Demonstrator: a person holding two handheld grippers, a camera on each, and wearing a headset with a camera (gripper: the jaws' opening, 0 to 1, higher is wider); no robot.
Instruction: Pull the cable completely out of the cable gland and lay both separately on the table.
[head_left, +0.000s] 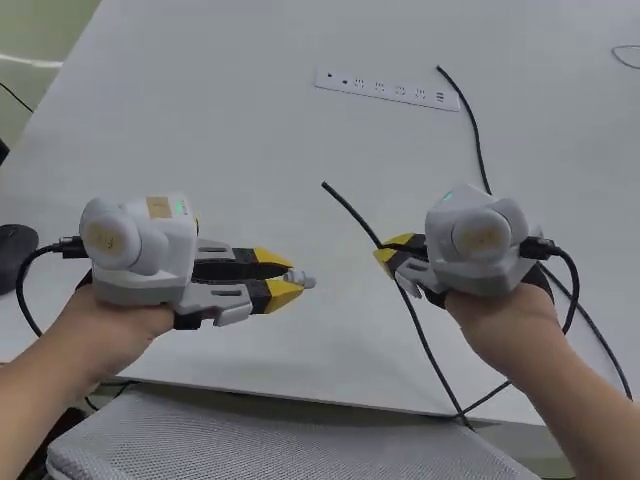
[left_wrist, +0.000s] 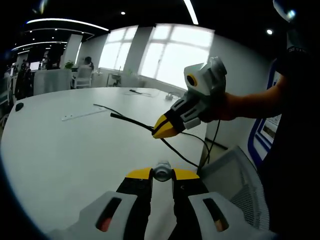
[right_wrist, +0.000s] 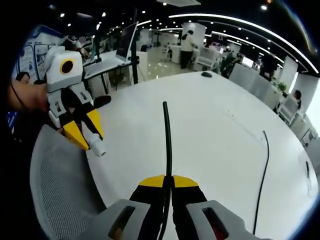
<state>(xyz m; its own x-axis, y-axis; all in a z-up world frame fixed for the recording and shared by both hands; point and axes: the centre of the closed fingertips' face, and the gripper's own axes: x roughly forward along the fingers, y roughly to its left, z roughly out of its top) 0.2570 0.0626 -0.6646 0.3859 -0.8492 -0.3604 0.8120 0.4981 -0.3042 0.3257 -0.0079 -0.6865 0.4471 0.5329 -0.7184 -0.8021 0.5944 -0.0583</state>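
your left gripper (head_left: 283, 278) clamped on cable gland (head_left: 304, 282) at jaw tips: small, light, hard, likely slick; grip across body. your right gripper (head_left: 392, 254) pinches cable (head_left: 350, 212), free end apart from gland: thin, springy; hold near end. both above table (head_left: 200, 120); power strip (head_left: 388, 90) far.

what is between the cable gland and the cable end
Only bare table; the head view shows a gap between the cable gland and the cable.
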